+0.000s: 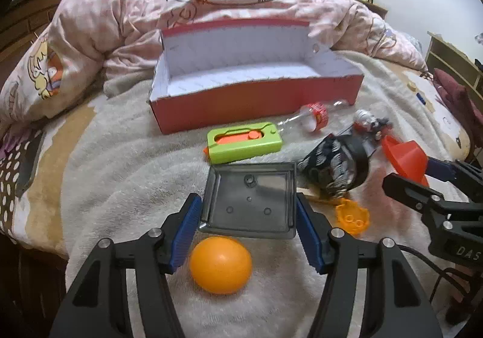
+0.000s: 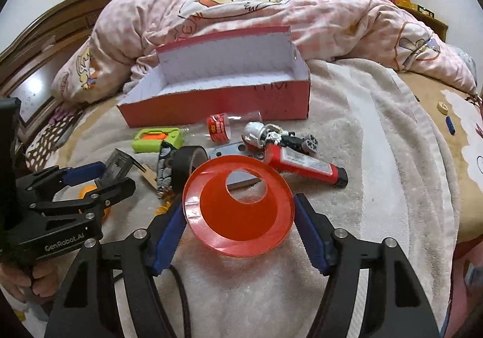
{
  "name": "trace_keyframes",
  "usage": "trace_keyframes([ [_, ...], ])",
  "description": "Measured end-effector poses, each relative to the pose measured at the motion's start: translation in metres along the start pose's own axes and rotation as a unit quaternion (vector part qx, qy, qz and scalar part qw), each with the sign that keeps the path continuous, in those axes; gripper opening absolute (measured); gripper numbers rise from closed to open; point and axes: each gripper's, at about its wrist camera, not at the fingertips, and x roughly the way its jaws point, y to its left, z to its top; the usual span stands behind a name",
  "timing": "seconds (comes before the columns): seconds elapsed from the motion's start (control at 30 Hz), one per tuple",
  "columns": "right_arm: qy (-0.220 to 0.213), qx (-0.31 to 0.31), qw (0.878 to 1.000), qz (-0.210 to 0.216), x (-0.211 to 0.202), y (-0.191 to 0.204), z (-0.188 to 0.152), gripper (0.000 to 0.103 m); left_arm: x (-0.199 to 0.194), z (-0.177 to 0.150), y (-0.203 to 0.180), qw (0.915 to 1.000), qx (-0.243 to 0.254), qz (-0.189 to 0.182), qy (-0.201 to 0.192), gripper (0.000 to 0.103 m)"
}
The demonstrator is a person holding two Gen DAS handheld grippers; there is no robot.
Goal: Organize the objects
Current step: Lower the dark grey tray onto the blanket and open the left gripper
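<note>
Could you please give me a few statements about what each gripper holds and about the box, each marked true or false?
1. The left gripper is shut on the grey lid. True.
2. The right gripper holds the orange ball. False: it grips the red funnel; the orange ball lies on the blanket.
3. The red box already holds the green toy. False: the box looks empty, and the green toy lies in front of it.
4. The red tube lies on the blanket outside the box. True.
</note>
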Motion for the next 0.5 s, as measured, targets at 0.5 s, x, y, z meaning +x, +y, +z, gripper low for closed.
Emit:
trace_keyframes([
  [0.5, -0.019, -0.012, 1.0, 0.006, -0.019, 0.007, 0.003, 0.071, -0.005, -0.003, 0.005, 0.9995, -0.014, -0.021, 0.021, 0.039],
])
